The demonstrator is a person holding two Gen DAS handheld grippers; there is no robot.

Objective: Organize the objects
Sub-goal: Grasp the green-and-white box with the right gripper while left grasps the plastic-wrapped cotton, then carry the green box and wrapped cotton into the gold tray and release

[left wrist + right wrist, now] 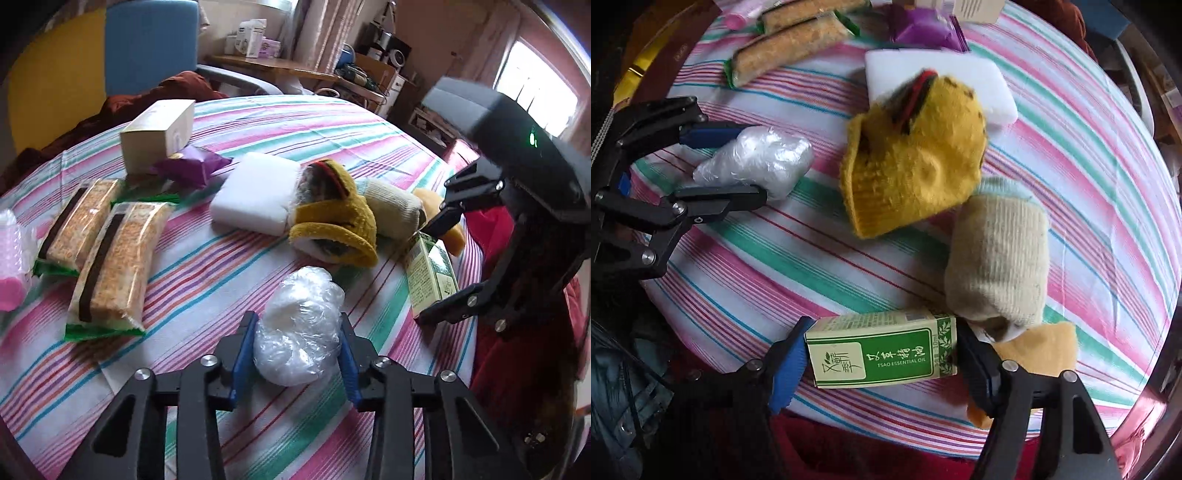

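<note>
On the striped tablecloth [207,280] lies a crumpled clear plastic bundle [299,325]. My left gripper [297,356] is shut on it, blue pads pressing both sides; the right wrist view shows the same grip [738,166] on the bundle [757,158]. A small green essential-oil box [879,350] lies near the table's edge. My right gripper [882,365] points down and is shut on its two ends. The left wrist view shows that gripper [436,266] around the box [428,273]. A yellow sock [912,166] and a cream sock [997,258] lie beyond it.
Two wrapped snack bars [110,258], a purple packet [192,166], a cream carton [159,133] and a white foam block [255,192] lie farther back. A pink item [11,266] sits at the left edge. An orange cloth [1049,347] lies by the box.
</note>
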